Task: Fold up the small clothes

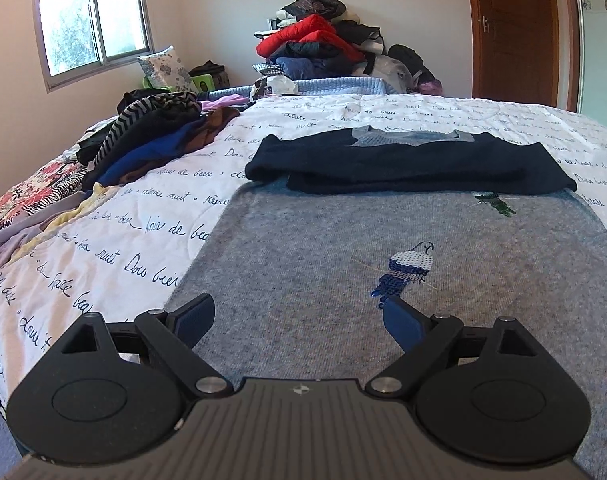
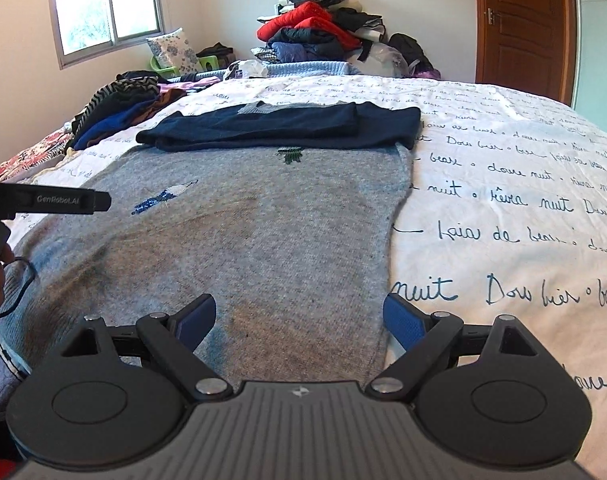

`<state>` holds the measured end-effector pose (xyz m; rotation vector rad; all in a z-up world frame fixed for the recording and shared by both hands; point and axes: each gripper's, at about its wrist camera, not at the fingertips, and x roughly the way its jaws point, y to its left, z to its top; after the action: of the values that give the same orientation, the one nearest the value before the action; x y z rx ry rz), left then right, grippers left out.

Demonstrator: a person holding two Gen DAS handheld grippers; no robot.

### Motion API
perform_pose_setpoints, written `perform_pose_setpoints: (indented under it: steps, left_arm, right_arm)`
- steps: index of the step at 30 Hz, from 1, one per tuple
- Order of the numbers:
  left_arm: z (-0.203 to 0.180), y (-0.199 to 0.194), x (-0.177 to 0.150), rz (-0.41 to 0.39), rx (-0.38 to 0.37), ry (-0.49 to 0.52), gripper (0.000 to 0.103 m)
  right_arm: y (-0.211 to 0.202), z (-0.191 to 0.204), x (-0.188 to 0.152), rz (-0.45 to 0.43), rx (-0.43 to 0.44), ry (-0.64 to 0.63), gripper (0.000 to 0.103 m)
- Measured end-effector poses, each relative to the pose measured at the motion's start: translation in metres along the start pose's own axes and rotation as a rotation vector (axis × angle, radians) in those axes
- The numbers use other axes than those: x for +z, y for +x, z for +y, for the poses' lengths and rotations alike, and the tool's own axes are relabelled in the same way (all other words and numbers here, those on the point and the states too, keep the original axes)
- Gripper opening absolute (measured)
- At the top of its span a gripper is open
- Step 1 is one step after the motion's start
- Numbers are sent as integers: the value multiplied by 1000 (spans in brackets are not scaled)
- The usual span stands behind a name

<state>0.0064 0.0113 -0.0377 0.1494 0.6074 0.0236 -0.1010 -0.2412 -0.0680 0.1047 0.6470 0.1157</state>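
Both hand-held grippers, left (image 1: pixel 299 320) and right (image 2: pixel 299 316), hover released over the grey sweater (image 2: pixel 243 232), which stretches lengthwise toward twelve o'clock.

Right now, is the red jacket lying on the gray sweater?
No, the red jacket sits in the far clothes pile by the wall, while only dark navy sleeves lie folded across the gray sweater.

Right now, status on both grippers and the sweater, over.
Left gripper open, right gripper open, both empty at the near hem. Grey sweater flat on the bed, navy sleeves folded across. Nothing blocking.
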Motion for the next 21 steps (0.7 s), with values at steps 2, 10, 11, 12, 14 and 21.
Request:
perform_pose_setpoints:
  steps: [2, 10, 11, 12, 14, 21]
  left_arm:
    - [3, -3, -2, -2, -4, -2, 90]
    - [18, -13, -9, -20, -15, -15, 90]
    - [19, -12, -9, -16, -14, -20, 90]
    - [21, -12, -9, -13, -13, -28, 90]
    - [24, -11, -10, -8, -13, -41, 90]
    - [24, -12, -8, -5, -9, -52, 90]
  right_arm:
    - [-2, -2, 0, -2, -1, 13, 91]
    - [-5, -3, 0, -15, -18, 31, 91]
    - [-6, -4, 1, -22, -22, 32, 91]
    - [-6, -6, 2, -30, -30, 36, 91]
    - [-5, -15, 5, -45, -49, 54, 91]
    - [12, -67, 29, -117, -233, 111, 91]
